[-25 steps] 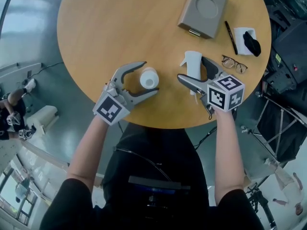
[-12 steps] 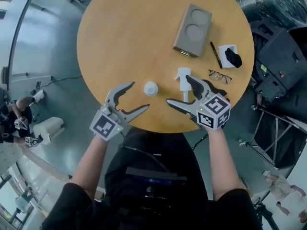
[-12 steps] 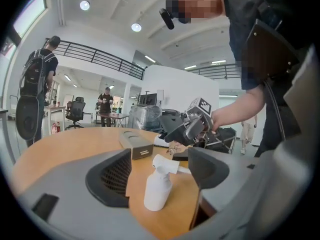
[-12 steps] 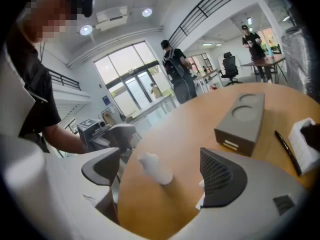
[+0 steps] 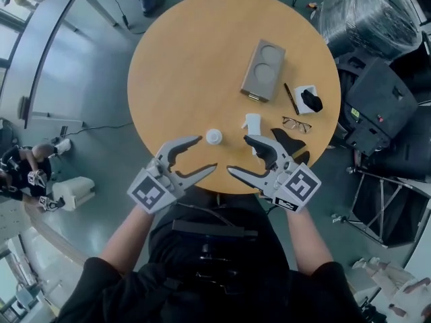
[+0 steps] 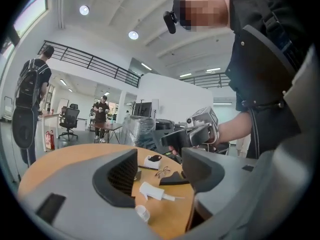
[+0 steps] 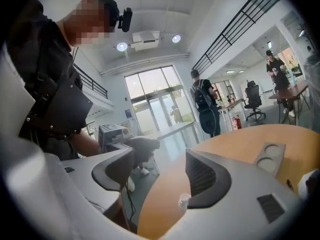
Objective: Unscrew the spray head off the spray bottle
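Observation:
The white bottle (image 5: pixel 213 136) stands upright near the front edge of the round wooden table (image 5: pixel 188 59), its neck bare. The white spray head (image 5: pixel 253 124) lies on its side just right of it, apart from the bottle. Both grippers hang high above the table's front edge. My left gripper (image 5: pixel 205 153) is open and empty, and so is my right gripper (image 5: pixel 238 155). Their jaws have just been closing a little with nothing between them. In the left gripper view the spray head (image 6: pixel 152 191) and bottle (image 6: pixel 142 212) lie far below the left gripper (image 6: pixel 160 171).
A grey box with two round recesses (image 5: pixel 262 69) lies at the back right of the table. A pen (image 5: pixel 291 98), glasses (image 5: pixel 296 123) and a white block with a black item (image 5: pixel 310 99) sit by the right edge. Dark equipment (image 5: pixel 377 106) crowds the floor at right.
Both grippers have risen far above the table, away from the bottle and the spray head. Their jaws stand somewhat narrower than before. Bottle and spray head have not moved.

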Motion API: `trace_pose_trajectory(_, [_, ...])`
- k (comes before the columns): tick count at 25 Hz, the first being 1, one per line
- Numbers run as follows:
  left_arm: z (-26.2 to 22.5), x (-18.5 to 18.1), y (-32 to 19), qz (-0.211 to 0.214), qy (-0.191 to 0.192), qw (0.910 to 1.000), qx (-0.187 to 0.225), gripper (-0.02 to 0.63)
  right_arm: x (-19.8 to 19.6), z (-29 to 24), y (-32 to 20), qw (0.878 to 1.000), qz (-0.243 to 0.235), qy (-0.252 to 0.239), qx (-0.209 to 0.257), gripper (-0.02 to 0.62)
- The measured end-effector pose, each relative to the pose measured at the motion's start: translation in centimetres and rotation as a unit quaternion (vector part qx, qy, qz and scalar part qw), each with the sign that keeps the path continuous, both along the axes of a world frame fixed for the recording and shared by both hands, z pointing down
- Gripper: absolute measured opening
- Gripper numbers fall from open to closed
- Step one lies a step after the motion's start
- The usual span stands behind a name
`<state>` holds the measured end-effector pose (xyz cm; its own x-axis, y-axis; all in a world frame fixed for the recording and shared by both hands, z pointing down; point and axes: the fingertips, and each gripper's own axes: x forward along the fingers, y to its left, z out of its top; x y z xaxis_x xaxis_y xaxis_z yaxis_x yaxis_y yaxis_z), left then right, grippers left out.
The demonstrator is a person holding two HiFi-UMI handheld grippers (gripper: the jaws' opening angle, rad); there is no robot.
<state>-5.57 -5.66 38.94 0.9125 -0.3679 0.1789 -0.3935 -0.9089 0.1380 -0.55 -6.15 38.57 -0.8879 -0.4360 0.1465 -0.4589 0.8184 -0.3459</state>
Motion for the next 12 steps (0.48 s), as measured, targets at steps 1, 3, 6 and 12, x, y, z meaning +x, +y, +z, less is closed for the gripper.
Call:
trace_pose_trajectory(1, [-1.3,0.2,0.4,0.006,0.006,1.0000,0.002,0.307,-0.2,-1.5,0.5,1.000,-0.002,-0.006,0.010,0.324])
trace_pose_trajectory(3, [-3.5,0.6,1.4,0.022,0.024,0.9995,0.003,0.280,-0.7,-4.1,1.4,0.999,-0.007,-0.022,0.030,0.282])
trace_pose_trajectory(6, [-6.0,1.1,2.7,0.040,0.042,0.9983,-0.001,0.207,-1.2,-6.8,2.9,0.998,-0.021,-0.041,0.048,0.261])
trace_pose_trajectory(12, [-9.0,1.4,3.2,0.022,0.053,0.9983,-0.005,0.111,-0.9,-10.3,4.2,0.996,-0.017,-0.050,0.074,0.172])
